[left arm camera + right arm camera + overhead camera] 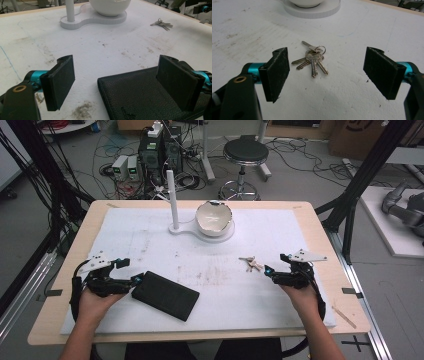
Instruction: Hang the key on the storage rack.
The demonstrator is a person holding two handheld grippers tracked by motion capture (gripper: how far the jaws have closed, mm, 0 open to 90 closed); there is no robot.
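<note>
Silver keys [313, 60] fanned on one ring, black leather wallet [150, 97] lying flat

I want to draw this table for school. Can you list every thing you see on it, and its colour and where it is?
wallet: one, black, near left of the mat, beside the left gripper
keys: one bunch, silver, right of the middle, just ahead of the right gripper
bowl: one, white, far middle, on the stand
stand: one, white, flat base with an upright post, far middle
mat: one, white with smudges, covers the table
table: one, light wood
left gripper: one, black and teal, open, at the wallet's corner
right gripper: one, black and teal, open, facing the keys
</note>
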